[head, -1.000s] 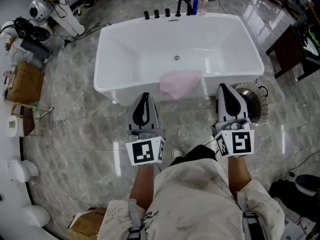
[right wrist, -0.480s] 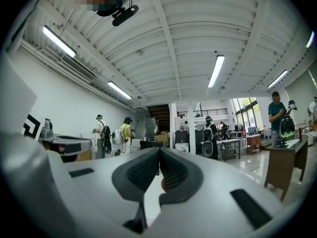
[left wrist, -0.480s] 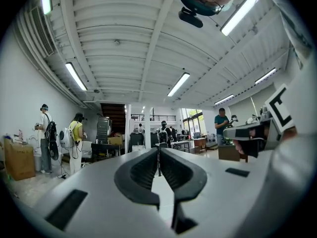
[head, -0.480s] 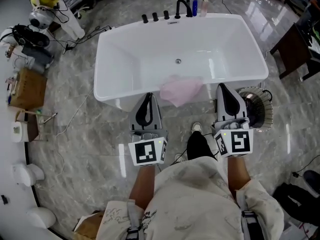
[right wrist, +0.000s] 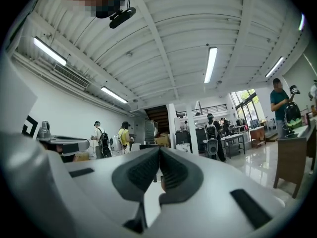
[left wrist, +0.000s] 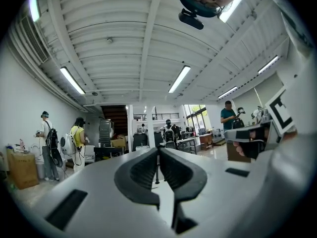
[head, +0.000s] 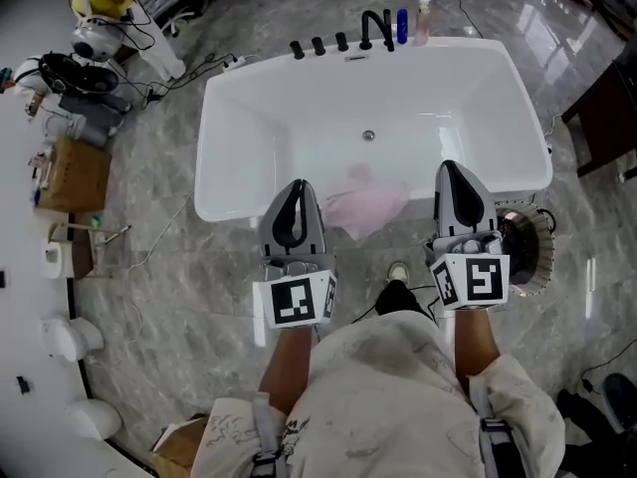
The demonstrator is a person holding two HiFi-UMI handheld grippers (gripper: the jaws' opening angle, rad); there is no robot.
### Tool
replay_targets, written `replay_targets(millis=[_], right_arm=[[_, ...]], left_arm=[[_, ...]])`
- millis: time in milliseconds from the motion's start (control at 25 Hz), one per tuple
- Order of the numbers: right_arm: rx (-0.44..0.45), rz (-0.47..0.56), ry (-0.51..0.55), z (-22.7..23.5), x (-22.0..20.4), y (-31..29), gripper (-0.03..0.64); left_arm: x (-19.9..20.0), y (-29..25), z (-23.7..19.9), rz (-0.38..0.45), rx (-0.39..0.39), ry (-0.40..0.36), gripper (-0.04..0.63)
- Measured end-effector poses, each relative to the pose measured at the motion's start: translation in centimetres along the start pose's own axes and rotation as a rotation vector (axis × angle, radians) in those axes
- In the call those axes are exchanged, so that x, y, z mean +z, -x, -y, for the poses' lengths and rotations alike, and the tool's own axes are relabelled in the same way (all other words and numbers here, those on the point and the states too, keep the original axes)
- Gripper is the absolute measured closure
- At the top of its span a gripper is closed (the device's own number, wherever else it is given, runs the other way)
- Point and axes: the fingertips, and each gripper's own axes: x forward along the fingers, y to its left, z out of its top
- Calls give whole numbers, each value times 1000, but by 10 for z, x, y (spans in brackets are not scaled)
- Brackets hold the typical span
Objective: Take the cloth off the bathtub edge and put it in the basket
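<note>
Pink cloth (head: 366,207) hanging over the near bathtub (head: 227,118) edge, both tongs empty.
It is lying between the left gripper (head: 296,183) and the right gripper (head: 453,165); each is pressing its jaws together on nothing. The basket (head: 532,257) is sitting just beside the right one.

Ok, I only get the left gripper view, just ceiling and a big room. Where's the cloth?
Observer: The head view shows the pink cloth draped over the near edge of the bathtub, just right of the left hand-held gripper.
Operator: Is anything holding it?
Observer: No. The right hand-held gripper is shut and empty, clear of the cloth.
Operator: And the basket?
Observer: A wire basket sits on the floor by the tub's right corner, partly behind that gripper.
</note>
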Motion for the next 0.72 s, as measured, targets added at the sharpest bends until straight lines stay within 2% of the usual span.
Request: replay_targets(millis=[400, 600, 720], right_arm=[[83, -63, -38, 64, -34, -85, 626], [112, -109, -47, 80, -62, -111, 626], [130, -151, -62, 75, -83, -124, 626]], left_arm=[[-28, -95, 15, -55, 74, 27, 581], [-49, -118, 23, -91, 94, 17, 581], [-65, -123, 18, -109, 102, 13, 581]])
